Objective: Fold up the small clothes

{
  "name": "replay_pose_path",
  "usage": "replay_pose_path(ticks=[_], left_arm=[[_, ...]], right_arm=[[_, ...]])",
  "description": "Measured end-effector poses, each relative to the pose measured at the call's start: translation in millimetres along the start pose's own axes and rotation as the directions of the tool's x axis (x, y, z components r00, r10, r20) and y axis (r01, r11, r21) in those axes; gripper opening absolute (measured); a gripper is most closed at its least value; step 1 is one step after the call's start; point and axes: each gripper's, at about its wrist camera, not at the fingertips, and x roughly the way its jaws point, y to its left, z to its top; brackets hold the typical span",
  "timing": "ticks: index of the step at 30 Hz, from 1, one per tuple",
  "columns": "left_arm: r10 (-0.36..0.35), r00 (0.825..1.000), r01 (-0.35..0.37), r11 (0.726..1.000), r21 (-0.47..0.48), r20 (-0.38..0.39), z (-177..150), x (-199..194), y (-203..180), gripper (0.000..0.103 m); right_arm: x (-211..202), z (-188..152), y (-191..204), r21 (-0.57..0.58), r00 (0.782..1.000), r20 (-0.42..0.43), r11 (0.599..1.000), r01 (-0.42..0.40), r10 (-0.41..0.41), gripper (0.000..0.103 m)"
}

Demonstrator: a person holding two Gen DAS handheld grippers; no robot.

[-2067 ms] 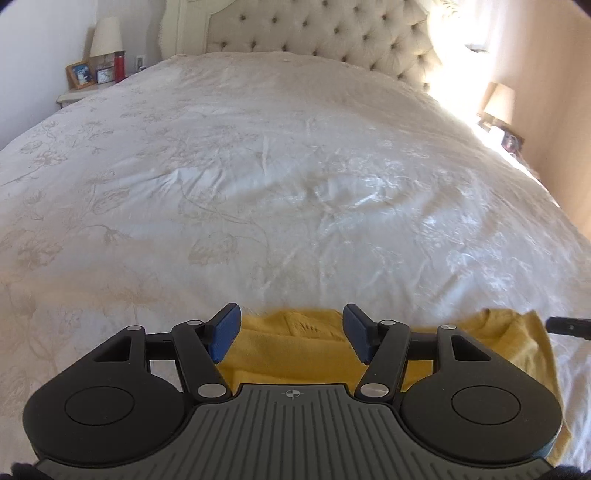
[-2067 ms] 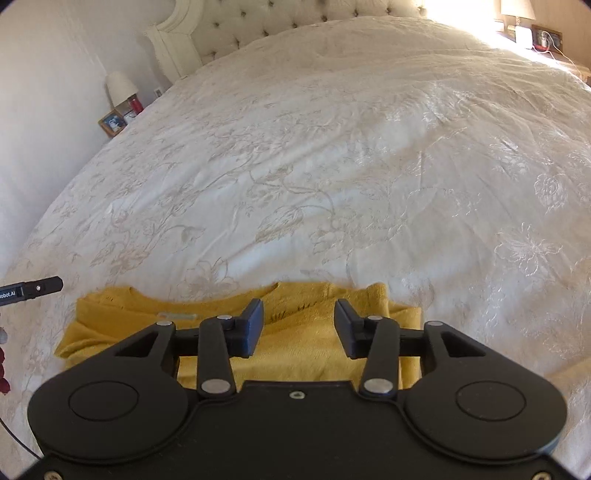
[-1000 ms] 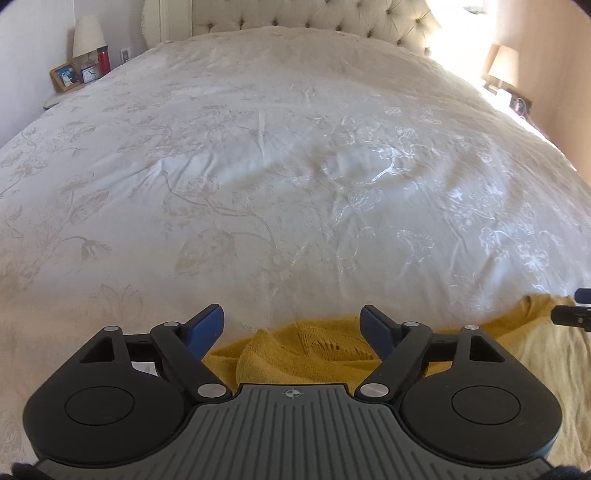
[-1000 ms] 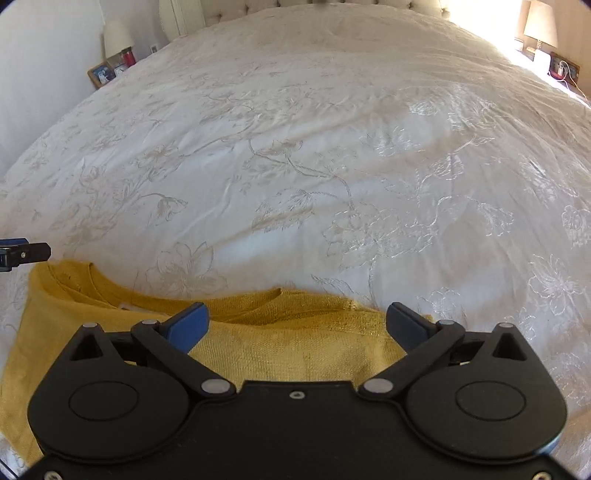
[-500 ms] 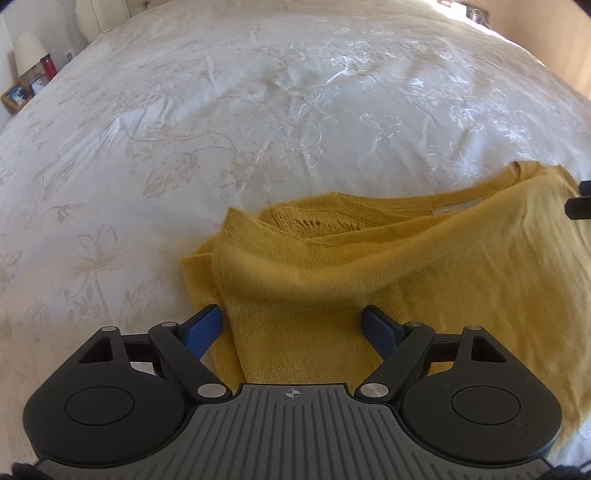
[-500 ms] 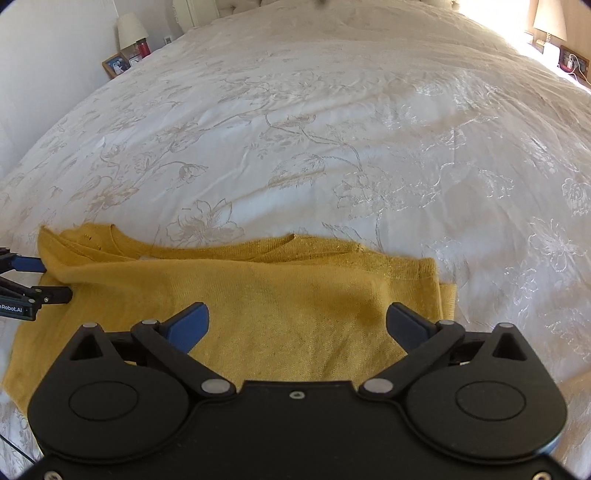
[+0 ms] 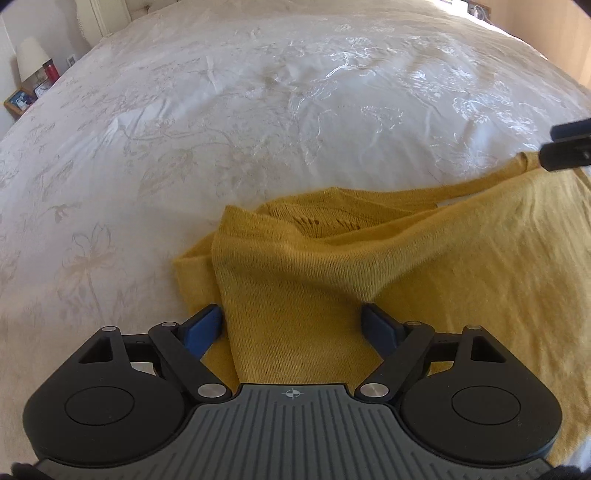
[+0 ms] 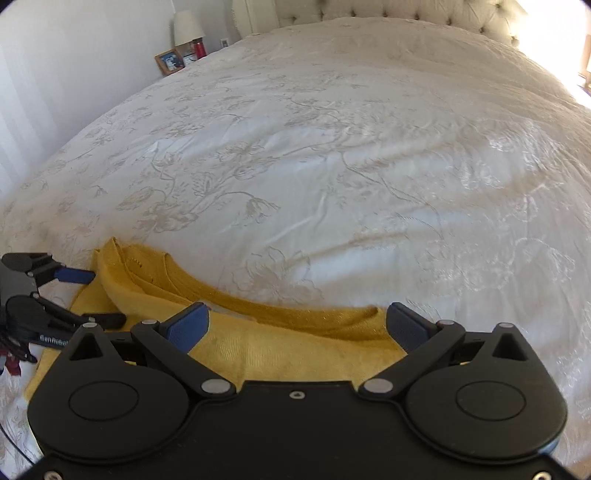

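Observation:
A mustard-yellow knitted top (image 7: 406,280) lies folded over on the white flowered bedspread (image 7: 258,129), its neckline towards the headboard. My left gripper (image 7: 291,328) hovers open over the top's left folded edge, and the knit runs between the blue pads without being pressed. In the right wrist view the top (image 8: 288,350) stretches across the bottom, and my right gripper (image 8: 299,326) stands open above its far edge, holding nothing. The left gripper (image 8: 88,295) shows there at the top's left end. The right gripper's black fingertips (image 7: 569,147) poke in at the top's far right corner.
The bedspread (image 8: 332,147) runs wide and flat up to a tufted headboard (image 8: 406,11). A nightstand at the far left carries a lamp (image 8: 188,24), a photo frame (image 8: 170,61) and a red bottle (image 8: 199,48). A wall runs along the bed's left side.
Both grippers' jaws widened from two seconds ago and drew back, so more of the top shows. In the last half second the right gripper swung; the top sits lower in its view.

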Motion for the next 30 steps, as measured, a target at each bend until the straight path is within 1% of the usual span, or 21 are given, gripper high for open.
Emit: replay_pose_path(ticks=[3,6,9,13,15,17,18,21,23,25,27,28,29,30], left_arm=[[-0.003,1.0,0.004,1.0,-0.028,0.011,-10,-5,2,0.083],[-0.002,1.0,0.003,0.999,-0.039,0.016,-11,-10,6,0.082],[0.019,0.999,-0.016,0.997,-0.07,0.045,-6,-21,12,0.082],[0.01,0.992,0.01,0.987,-0.158,0.127,3,-37,25,0.082],[-0.018,0.989,0.044,0.983,-0.179,0.146,13,-38,30,0.082],[-0.049,0.987,0.078,0.978,-0.193,0.151,24,-33,34,0.082],[-0.074,0.985,0.106,0.972,-0.208,0.157,30,-31,37,0.082],[-0.143,0.975,0.184,0.947,-0.262,0.168,43,-20,47,0.082],[-0.161,0.975,0.199,0.938,-0.282,0.152,49,-13,52,0.081],[-0.184,0.973,0.217,0.933,-0.287,0.138,51,-7,57,0.079],[-0.205,0.972,0.23,0.93,-0.285,0.115,53,-2,61,0.072],[-0.209,0.972,0.231,0.933,-0.278,0.105,53,0,62,0.07],[-0.213,0.972,0.231,0.935,-0.268,0.096,53,2,63,0.069],[-0.218,0.972,0.233,0.938,-0.258,0.087,52,3,63,0.069]], right_arm=[[20,10,11,-0.064,0.999,-0.04,0.998,0.012,-0.015,0.102],[36,7,21,-0.127,0.994,-0.101,0.992,0.024,-0.037,0.102],[34,-9,31,-0.186,0.99,-0.137,0.983,0.004,-0.03,0.102],[29,-37,40,-0.262,0.984,-0.171,0.965,0.001,-0.047,0.102],[27,-45,42,-0.27,0.983,-0.175,0.963,-0.003,-0.046,0.102],[21,-47,40,-0.248,0.987,-0.155,0.969,0.0,-0.04,0.102],[16,-47,38,-0.228,0.99,-0.137,0.974,0.002,-0.034,0.102],[-6,-45,26,-0.15,0.998,-0.062,0.989,0.004,-0.013,0.102],[-23,-44,10,-0.067,1.0,-0.012,0.998,0.013,-0.014,0.102],[-37,-42,-15,0.046,0.999,0.023,0.998,0.043,-0.045,0.102],[-45,-42,-43,0.146,0.996,0.03,0.987,0.075,-0.08,0.102],[-46,-41,-55,0.177,0.995,0.026,0.98,0.094,-0.1,0.101],[-47,-41,-68,0.199,0.993,0.015,0.974,0.11,-0.115,0.099],[-46,-40,-77,0.209,0.992,0.006,0.97,0.124,-0.128,0.094]])
